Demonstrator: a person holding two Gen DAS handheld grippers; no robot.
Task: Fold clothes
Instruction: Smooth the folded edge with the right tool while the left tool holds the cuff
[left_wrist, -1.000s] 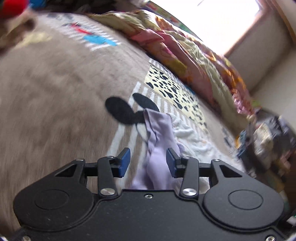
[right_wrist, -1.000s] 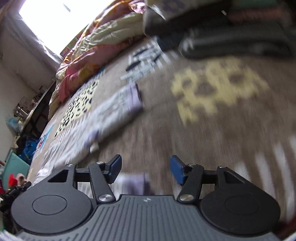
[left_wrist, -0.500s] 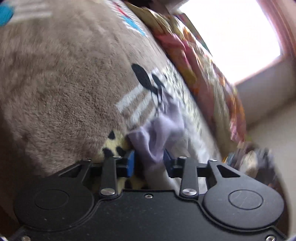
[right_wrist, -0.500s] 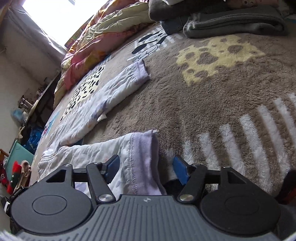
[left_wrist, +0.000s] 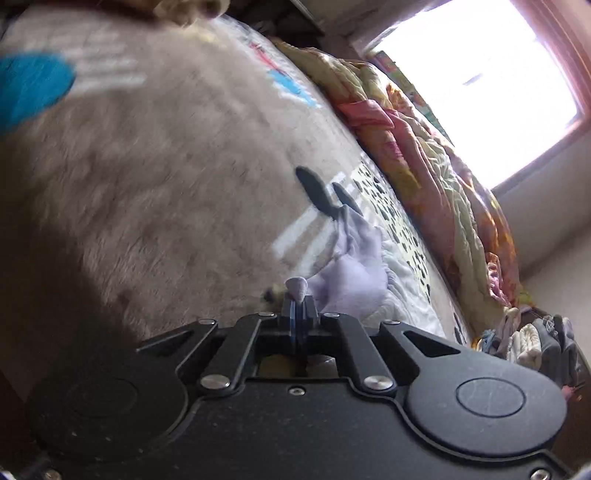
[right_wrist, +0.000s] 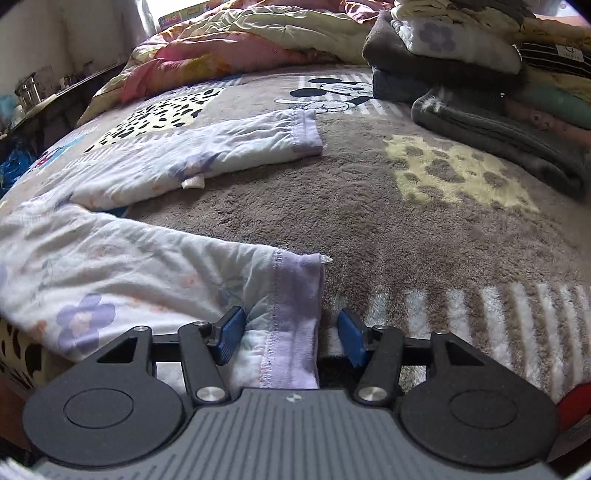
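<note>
White floral pyjama trousers (right_wrist: 110, 269) with lilac cuffs lie spread on a brown patterned blanket (right_wrist: 406, 229). In the right wrist view the near leg's lilac cuff (right_wrist: 295, 295) lies between the fingers of my right gripper (right_wrist: 291, 336), which is open around it. The far leg (right_wrist: 207, 147) lies flat further back. In the left wrist view my left gripper (left_wrist: 299, 314) is shut on a pinch of lilac cloth (left_wrist: 297, 288), part of the trousers' lilac band (left_wrist: 354, 273). The rest of the trousers (left_wrist: 402, 280) trails away behind it.
A rumpled pink and yellow quilt (right_wrist: 229, 48) runs along the far side of the bed under a bright window (left_wrist: 480, 74). A stack of folded clothes (right_wrist: 461, 55) sits at the right back. Cluttered shelves (left_wrist: 532, 343) stand beyond the bed.
My left gripper has closed from open onto the lilac band. My right gripper has moved in so the near cuff lies between its open fingers.
</note>
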